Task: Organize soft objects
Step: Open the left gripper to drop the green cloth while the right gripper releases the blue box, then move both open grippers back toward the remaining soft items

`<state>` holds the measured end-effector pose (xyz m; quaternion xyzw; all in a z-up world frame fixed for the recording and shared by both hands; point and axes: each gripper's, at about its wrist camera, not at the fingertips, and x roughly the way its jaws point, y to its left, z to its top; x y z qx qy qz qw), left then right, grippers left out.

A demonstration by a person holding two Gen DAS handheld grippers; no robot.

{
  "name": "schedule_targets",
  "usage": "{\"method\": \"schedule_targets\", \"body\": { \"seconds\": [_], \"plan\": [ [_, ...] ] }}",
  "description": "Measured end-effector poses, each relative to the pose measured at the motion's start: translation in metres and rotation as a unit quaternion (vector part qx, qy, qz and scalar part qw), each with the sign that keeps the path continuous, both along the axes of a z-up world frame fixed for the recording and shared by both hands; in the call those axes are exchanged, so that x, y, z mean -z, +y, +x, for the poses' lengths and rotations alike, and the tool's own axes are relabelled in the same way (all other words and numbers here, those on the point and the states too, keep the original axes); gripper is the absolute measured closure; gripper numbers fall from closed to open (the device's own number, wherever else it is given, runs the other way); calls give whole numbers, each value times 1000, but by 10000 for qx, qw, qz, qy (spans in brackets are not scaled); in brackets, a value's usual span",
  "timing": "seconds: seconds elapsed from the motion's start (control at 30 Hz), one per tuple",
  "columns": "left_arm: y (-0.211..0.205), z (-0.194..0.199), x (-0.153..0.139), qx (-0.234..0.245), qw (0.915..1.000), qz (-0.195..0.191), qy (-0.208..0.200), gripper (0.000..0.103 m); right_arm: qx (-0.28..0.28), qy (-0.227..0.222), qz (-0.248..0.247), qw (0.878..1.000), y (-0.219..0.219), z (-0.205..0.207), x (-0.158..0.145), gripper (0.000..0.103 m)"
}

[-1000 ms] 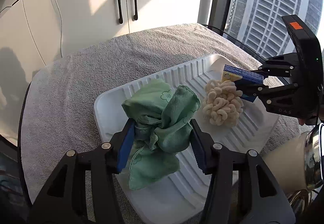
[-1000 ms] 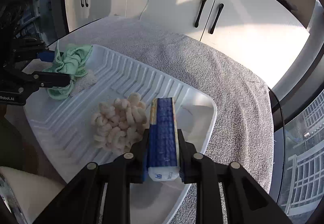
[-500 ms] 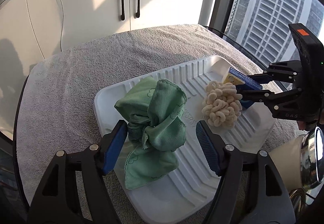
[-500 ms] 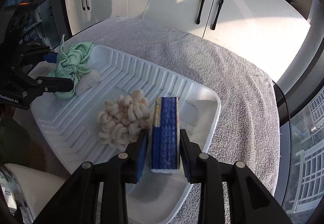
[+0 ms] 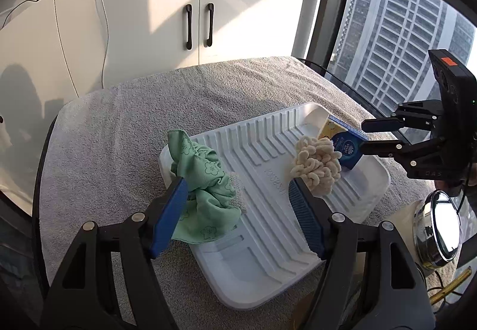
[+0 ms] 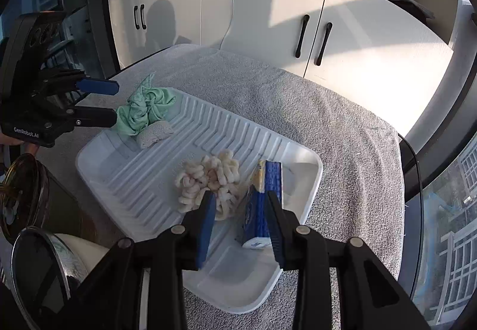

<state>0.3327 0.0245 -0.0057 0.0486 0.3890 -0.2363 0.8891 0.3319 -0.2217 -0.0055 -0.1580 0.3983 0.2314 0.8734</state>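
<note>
a: where do the soft things sit?

b: all on the ribbed white plastic tray [image 5: 268, 181] that lies on the bench covered by a grey terry towel [image 5: 125, 121]. the crumpled green flower-print cloth [image 5: 205, 184] is at the tray's left near corner, partly over the rim, with a small pale grey cloth roll [image 6: 155, 131] touching its right side. the cream loopy chenille pad [image 5: 317, 164] lies toward the right, and the blue and yellow tissue pack [image 6: 262, 201] stands on edge just beside it, at the tray's far right end.

a: and the left tongs [image 5: 238, 213]?

b: apart. their jaws have just been opening; the left blue pad sits against the green cloth's edge, the right pad is well clear of it, so nothing is clamped.

a: the right tongs [image 6: 241, 216]?

b: also apart, and they too have just been opening. the tissue pack is between the pads, close to the right one, with a clear gap to the left one. it rests on the tray, not squeezed.

a: anything else?

b: white cabinet doors with black handles [image 5: 199, 26] behind the bench, and a shiny metal pot lid [image 5: 438, 231] at the near right.
</note>
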Motion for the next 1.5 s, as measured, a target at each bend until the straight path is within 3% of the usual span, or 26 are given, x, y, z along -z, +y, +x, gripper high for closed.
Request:
{"method": "schedule_targets", "body": {
  "seconds": [0.3,0.37,0.53,0.63,0.73,0.8,0.87,1.07,1.5],
  "plan": [
    [18,-13,-6,-249,9993,-259,-49,34,79,-96,13,9999,-4,-8,-9,66],
    [22,-20,-8,-308,9989,-337,-66,26,110,-122,52,9999,-7,-12,-12,65],
    [38,-40,-16,-537,9977,-353,-207,19,247,-250,139,9993,-15,-25,-21,52],
    [49,-54,-24,-671,9962,-466,-308,1,391,-364,250,9983,-24,-36,-31,41],
    [57,-71,-34,-813,9948,-448,-414,0,528,-464,366,9969,-35,-48,-42,24],
    [60,-83,-39,-890,9939,-418,-502,0,646,-537,410,9956,-41,-58,-49,7],
    [62,-98,-46,-951,9927,-361,-642,0,693,-632,478,9944,-46,-72,-56,0],
    [64,-134,-59,-1029,9889,-257,-1040,0,752,-865,509,9921,-53,-108,-71,0],
    [68,-155,-70,-1142,9857,-473,-1145,0,1000,-1161,696,9857,-62,-146,-94,0]
  ]
}}
